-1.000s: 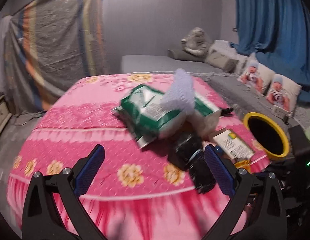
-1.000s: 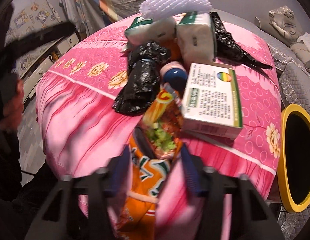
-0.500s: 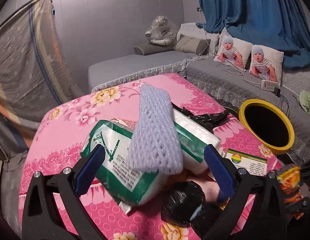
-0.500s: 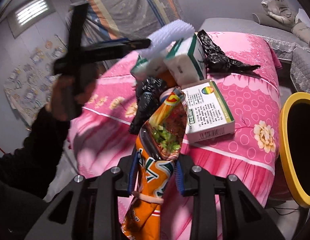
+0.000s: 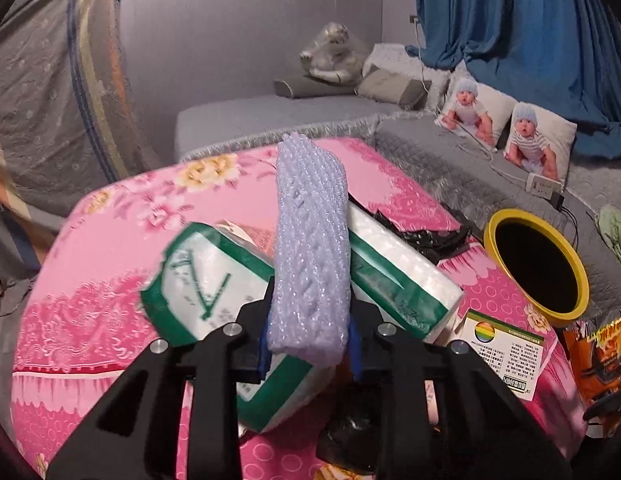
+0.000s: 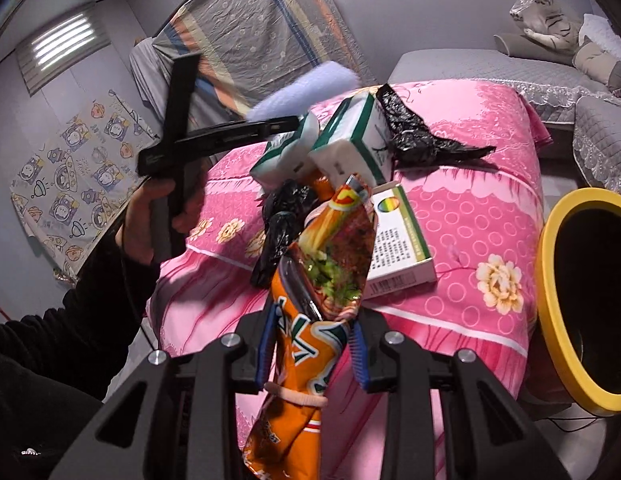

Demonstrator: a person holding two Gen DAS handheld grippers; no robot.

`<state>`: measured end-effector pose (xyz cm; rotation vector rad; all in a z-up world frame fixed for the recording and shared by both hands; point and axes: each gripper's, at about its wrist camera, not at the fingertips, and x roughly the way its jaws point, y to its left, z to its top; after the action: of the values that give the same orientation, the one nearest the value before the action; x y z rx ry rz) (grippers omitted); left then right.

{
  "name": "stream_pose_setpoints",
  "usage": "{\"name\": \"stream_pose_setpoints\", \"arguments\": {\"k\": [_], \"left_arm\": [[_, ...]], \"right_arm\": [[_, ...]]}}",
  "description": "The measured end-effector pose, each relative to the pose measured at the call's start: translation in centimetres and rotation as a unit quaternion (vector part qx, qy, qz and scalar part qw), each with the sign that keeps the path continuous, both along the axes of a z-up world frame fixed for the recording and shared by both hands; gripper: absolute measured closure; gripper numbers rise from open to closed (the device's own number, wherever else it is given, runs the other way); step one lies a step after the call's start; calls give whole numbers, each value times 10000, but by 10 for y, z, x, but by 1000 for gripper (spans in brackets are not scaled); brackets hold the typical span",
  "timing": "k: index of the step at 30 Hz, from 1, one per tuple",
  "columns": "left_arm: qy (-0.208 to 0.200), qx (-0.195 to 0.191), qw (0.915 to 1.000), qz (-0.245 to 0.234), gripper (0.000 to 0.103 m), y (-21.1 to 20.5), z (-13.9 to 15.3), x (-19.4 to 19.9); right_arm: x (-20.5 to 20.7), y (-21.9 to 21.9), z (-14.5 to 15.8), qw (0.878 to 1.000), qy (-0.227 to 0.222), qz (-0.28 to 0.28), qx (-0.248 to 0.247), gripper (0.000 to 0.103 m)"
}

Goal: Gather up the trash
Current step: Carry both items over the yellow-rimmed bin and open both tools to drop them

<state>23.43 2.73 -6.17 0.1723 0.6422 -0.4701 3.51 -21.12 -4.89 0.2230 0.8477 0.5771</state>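
Note:
My left gripper (image 5: 309,346) is shut on the near end of a pale lilac foam net sleeve (image 5: 312,248), which lies over two green-and-white tissue packs (image 5: 214,280). That sleeve (image 6: 306,90) and the left gripper's black frame also show in the right wrist view, held by a hand in a dark sleeve. My right gripper (image 6: 312,346) is shut on an orange noodle packet (image 6: 322,280) and holds it up above the pink flowered table (image 6: 470,224). A yellow-rimmed bin (image 6: 550,312) stands at the table's right edge.
On the table lie a white and green box (image 6: 398,248), crumpled black bags (image 6: 418,140), and a dark bundle (image 6: 282,220). A grey sofa (image 5: 450,160) with baby-print cushions and blue curtains stands behind. A draped cloth hangs at the left.
My left gripper moved forward over the tissue packs and closed on the foam sleeve. My right gripper lifted the orange packet off the table and turned slightly.

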Motion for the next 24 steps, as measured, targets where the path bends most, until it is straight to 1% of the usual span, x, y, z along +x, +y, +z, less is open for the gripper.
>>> {"name": "stream_pose_setpoints", "arguments": {"k": [2, 4, 7, 8, 12, 15, 17, 18, 19, 22, 24], "left_arm": [[-118, -216, 9997, 7, 78, 9, 9, -11], [-287, -355, 9989, 94, 78, 15, 20, -24], [-480, -563, 9972, 129, 78, 15, 36, -41], [-558, -661, 9962, 109, 78, 11, 43, -49], [-762, -704, 9946, -3, 78, -15, 57, -69], [-700, -707, 9947, -261, 78, -46, 61, -76], [-573, -767, 9942, -498, 78, -68, 60, -76], [-482, -793, 9938, -616, 78, -79, 59, -75], [-376, -818, 9928, -786, 78, -95, 57, -75], [-246, -790, 9905, -1100, 78, -131, 49, -74], [-149, -772, 9893, -1228, 78, -152, 42, -73]], "right_arm": [[0, -4, 4, 10000, -46, -79, -13, 73], [1, -10, 7, 9998, -87, -196, 4, 73], [4, -26, 17, 9984, -191, -538, 21, 73], [5, -33, 20, 9974, -233, -679, 32, 73], [8, -65, 37, 9902, -484, -1312, -53, 73], [8, -91, 47, 9812, -661, -1806, -177, 73], [7, -110, 52, 9728, -761, -2167, -288, 73], [8, -116, 53, 9707, -779, -2252, -303, 73], [8, -127, 53, 9671, -777, -2405, -303, 73], [10, -149, 50, 9581, -797, -2719, -427, 73], [16, -162, 45, 9505, -804, -2943, -581, 73]]}}
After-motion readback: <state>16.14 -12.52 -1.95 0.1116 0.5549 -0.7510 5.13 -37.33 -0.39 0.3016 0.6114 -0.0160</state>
